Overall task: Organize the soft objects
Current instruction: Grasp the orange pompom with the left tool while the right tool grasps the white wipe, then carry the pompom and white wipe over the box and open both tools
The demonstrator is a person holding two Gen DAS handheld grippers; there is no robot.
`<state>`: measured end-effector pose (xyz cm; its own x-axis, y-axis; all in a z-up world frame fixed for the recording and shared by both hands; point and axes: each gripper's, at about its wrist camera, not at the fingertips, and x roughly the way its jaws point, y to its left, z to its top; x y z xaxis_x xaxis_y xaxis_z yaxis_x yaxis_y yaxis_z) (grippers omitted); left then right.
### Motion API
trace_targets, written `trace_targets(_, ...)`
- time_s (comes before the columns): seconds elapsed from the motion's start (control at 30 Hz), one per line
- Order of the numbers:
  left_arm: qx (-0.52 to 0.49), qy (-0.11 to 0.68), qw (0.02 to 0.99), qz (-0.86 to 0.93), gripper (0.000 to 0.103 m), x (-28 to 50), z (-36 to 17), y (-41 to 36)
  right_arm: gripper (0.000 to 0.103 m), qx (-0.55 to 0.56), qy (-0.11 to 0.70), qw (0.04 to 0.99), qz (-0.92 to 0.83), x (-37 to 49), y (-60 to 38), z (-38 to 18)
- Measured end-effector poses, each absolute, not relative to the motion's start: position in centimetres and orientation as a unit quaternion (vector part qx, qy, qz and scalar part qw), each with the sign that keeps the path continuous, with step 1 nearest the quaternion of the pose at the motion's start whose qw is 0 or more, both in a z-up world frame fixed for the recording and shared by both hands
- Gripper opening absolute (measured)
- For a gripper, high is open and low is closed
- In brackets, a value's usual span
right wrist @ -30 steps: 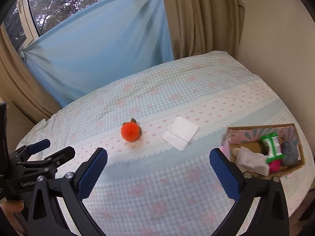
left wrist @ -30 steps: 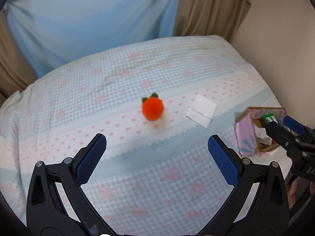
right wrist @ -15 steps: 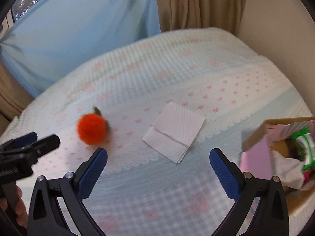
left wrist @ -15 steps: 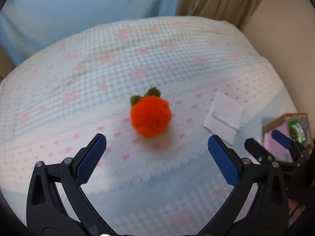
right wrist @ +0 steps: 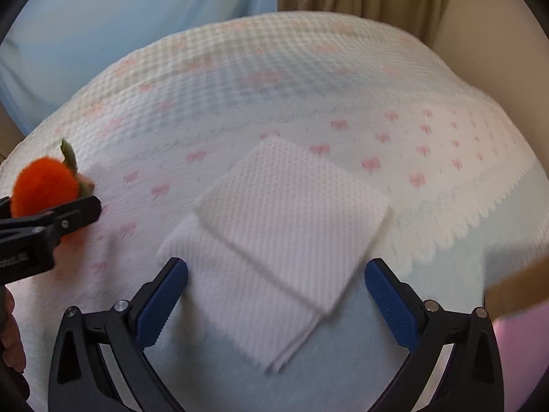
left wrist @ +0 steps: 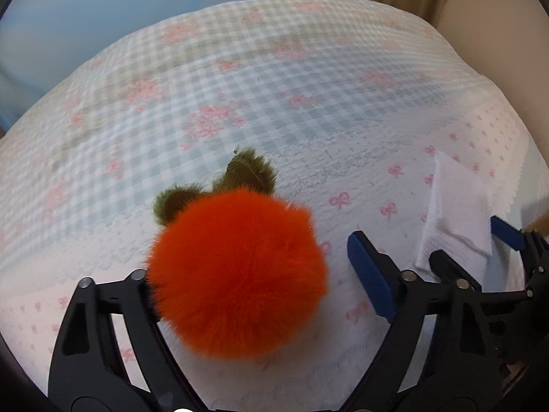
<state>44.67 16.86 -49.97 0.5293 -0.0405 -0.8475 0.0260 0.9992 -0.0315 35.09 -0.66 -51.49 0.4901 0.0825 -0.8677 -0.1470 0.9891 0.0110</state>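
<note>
Bracketing is the key relation at both grippers: each target already sits between an open pair of fingers.

Left gripper [left wrist: 260, 267]: spread wide, nothing clamped. The fluffy orange pompom ball with two olive-green felt leaves [left wrist: 236, 271] fills the lower centre of the left wrist view, directly ahead along the finger axis. It is seated against the left finger, whose pad is hidden behind the fur; a clear gap is left to the right blue pad [left wrist: 369, 276]. The ball is round, so no long axis matters; the leaves point away toward the upper centre of the frame. Judged: a straight close should take it, with the right finger doing most of the travel, and the ball may be nudged sideways.

Right gripper [right wrist: 276, 300]: also open, nothing held. The folded white embossed paper napkin [right wrist: 278, 243] lies flat on the blue-and-pink gingham quilted bedcover [right wrist: 274, 79], centre of the right wrist view. Its long axis runs diagonally, upper right to lower left, so it is skewed to the closing line. The near corner reaches between the pads; the left pad [right wrist: 161, 304] is just beside the napkin's lower-left edge. Contact cannot be confirmed.

Each arm is nearest its own target. In the right wrist view the pompom and left gripper appear at the left edge, well apart from the napkin. A blurred tan-and-pink box edge [right wrist: 514, 295] shows at lower right; contents not visible.

Risk, judged: a flat napkin offers little to pinch, so the top layer alone may be lifted.
</note>
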Motion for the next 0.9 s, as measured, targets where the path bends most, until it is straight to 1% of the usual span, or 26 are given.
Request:
trace_targets(0.07,-0.010,0.485,0.875,-0.014,0.071,45.0,-50.4,16.8,0.103,-0.036,0.495,0.865,0.068,35.9,-0.5,-51.5)
trace_targets(0.1,-0.009,0.485,0.874,-0.010,0.068,45.2,-50.5,16.7,0.101,-0.035,0.493,0.867,0.069,36.3,-0.5,-51.5)
trace_targets(0.13,-0.007,0.484,0.875,-0.007,0.063,45.3,-50.5,16.7,0.095,-0.034,0.491,0.868,0.070,36.4,-0.5,-51.4)
trace_targets(0.17,-0.005,0.480,0.877,-0.007,0.055,45.3,-50.4,16.7,0.089,-0.035,0.488,0.869,0.072,36.7,-0.3,-51.3)
trace_targets(0.2,-0.005,0.477,0.879,-0.007,0.050,45.3,-50.3,16.7,0.085,-0.036,0.486,0.870,0.074,37.0,-0.2,-51.3)
trace_targets(0.23,-0.004,0.477,0.879,-0.006,0.043,45.4,-50.2,16.8,0.076,-0.039,0.484,0.871,0.079,37.2,0.1,-51.1)
trace_targets(0.27,-0.006,0.477,0.879,-0.006,0.041,45.5,-50.2,16.9,0.069,-0.041,0.483,0.871,0.082,37.3,0.3,-51.0)
trace_targets(0.3,-0.008,0.477,0.879,-0.007,0.039,45.5,-50.2,16.9,0.065,-0.042,0.482,0.871,0.085,37.4,0.6,-51.0)
trace_targets(0.37,-0.006,0.478,0.878,-0.007,0.036,45.6,-50.1,16.9,0.052,-0.045,0.480,0.871,0.091,37.2,1.1,-50.9)
trace_targets(0.4,-0.007,0.478,0.878,-0.007,0.035,45.6,-50.1,17.0,0.049,-0.047,0.479,0.871,0.095,37.2,1.4,-50.9)
trace_targets(0.47,-0.007,0.479,0.878,-0.008,0.033,45.5,-50.0,17.1,0.029,-0.050,0.479,0.870,0.107,37.0,2.0,-50.7)
trace_targets(0.5,-0.008,0.479,0.878,-0.009,0.033,45.5,-49.9,17.2,0.027,-0.057,0.480,0.869,0.109,36.9,2.4,-50.5)
trace_targets(0.57,-0.009,0.478,0.878,-0.009,0.032,45.1,-49.5,17.2,0.018,-0.057,0.483,0.867,0.112,36.9,2.8,-50.4)
trace_targets(0.77,-0.015,0.467,0.884,-0.003,0.032,43.5,-46.8,17.2,0.016,-0.042,0.478,0.870,0.112,36.1,2.3,-48.4)
trace_targets(0.9,-0.021,0.458,0.889,0.000,0.032,42.1,-44.0,17.1,0.016,-0.034,0.470,0.875,0.114,35.2,1.6,-45.5)
